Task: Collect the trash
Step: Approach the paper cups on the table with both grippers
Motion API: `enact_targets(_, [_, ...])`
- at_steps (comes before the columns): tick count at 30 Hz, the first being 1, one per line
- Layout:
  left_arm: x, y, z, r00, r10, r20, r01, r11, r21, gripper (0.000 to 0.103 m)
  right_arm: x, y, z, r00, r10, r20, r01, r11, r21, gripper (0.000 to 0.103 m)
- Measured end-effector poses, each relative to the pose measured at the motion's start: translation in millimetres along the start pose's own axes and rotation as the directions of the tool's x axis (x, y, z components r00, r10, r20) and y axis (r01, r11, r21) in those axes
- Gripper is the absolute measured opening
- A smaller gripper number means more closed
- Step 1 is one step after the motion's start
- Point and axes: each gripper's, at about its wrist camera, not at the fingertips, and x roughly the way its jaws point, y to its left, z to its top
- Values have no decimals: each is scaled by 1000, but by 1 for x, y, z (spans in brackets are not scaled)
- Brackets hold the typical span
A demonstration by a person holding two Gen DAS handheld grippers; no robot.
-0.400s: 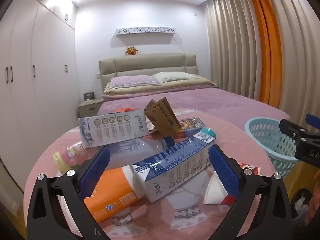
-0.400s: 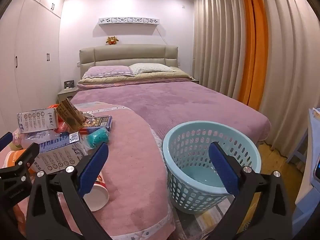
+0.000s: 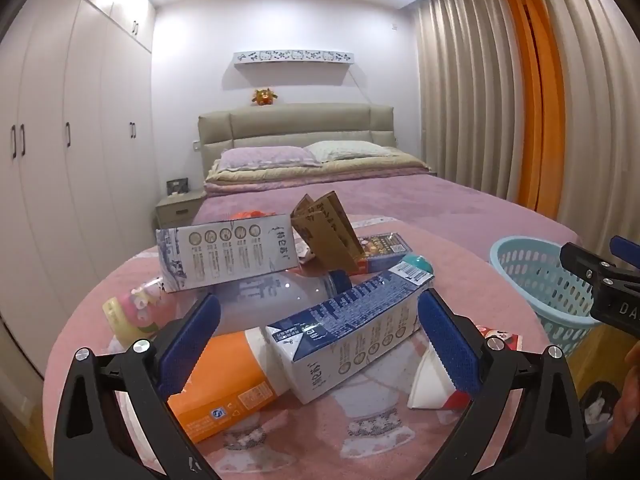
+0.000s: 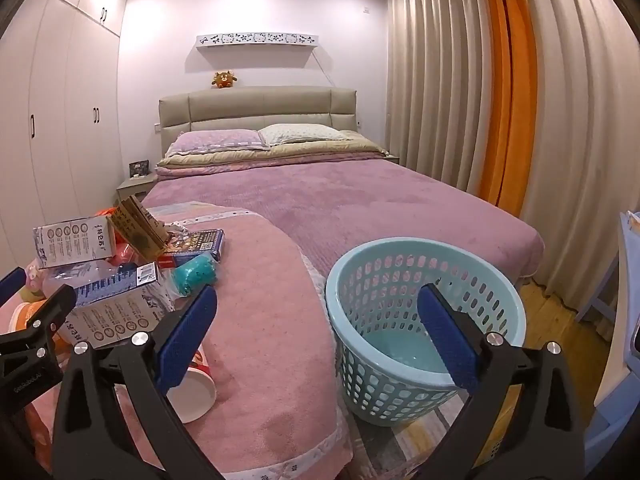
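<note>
Trash, a heap of cartons, sits ahead: left gripper [image 3: 318, 344] jaws spread wide and empty around the blue-and-white milk carton [image 3: 352, 332] on the pink blanket [image 3: 460, 280]. Right gripper [image 4: 318, 340] gapes over the pale-blue perforated plastic basket [image 4: 500, 292]. Risk: nudging the leaning pile topples it.

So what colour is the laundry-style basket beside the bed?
Light blue basket, with a perforated wall; the right wrist view shows it best.
</note>
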Motion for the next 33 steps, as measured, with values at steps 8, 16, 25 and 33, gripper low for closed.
enact_targets(8, [2, 0, 0, 1000, -2, -9, 2, 1000, -6, 96, -1, 0, -1, 1000, 4, 3, -4, 1000, 1, 96])
enact_targets(16, [3, 0, 0, 1000, 11, -21, -11, 1000, -10, 96, 0, 2, -3, 1000, 5, 0, -5, 1000, -3, 96])
enact_targets(25, [6, 2, 1, 999, 15, -35, -16, 1000, -21, 96, 1, 6, -7, 1000, 16, -12, -16, 1000, -13, 96])
enact_targets(33, [6, 3, 0, 999, 14, -38, -15, 1000, -22, 96, 2, 9, -8, 999, 25, -21, -26, 999, -25, 96])
